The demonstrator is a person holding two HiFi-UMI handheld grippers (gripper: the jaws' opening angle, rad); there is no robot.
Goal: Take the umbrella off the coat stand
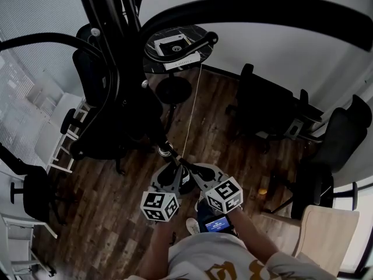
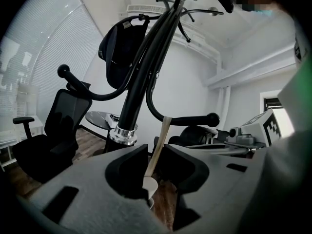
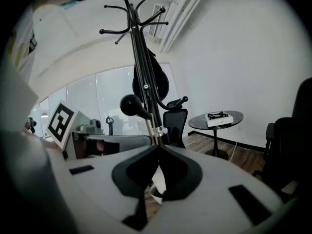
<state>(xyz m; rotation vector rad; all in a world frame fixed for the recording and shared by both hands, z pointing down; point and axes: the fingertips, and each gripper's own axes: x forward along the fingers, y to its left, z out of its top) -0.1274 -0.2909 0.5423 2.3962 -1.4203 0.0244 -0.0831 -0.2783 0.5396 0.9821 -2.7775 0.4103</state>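
Nearest, in the head view: a pale shirt (image 1: 210, 260) and two forearms reaching forward, a marker cube on each tool, a small blue-lit screen (image 1: 217, 223) beside the right one. Off to the right, a pale wooden panel (image 1: 329, 235).

On the left hand-held gripper (image 2: 155, 149), jaws a narrow slot apart, set round the pale beige umbrella strap (image 2: 162, 135) with no sure pinch. On the right hand-held gripper (image 3: 157, 149), jaw tips pressed together on that strap. Below the tips, a white rounded end piece (image 2: 149, 185) in the hollow of the jaws; more of the umbrella not to be made out.

Up from the jaws, runs straight to a ball-tipped black arm (image 2: 195, 120) of the black tubular coat stand (image 2: 146, 57) and hangs from it. Just behind, a silver collar (image 2: 122, 133) round the bundled tubes; higher up, a black bag (image 2: 124, 48) on a hook.

Underfoot, dark wood-plank floor (image 1: 116, 214). Beyond the stand, a round black desk (image 3: 199, 123) on a single foot, carrying a flat white box (image 1: 183, 61). Black office chairs (image 1: 262, 107) to the left and right of it. Farthest, white walls (image 1: 262, 45) and slatted blinds (image 2: 44, 67) across the windows on the left.
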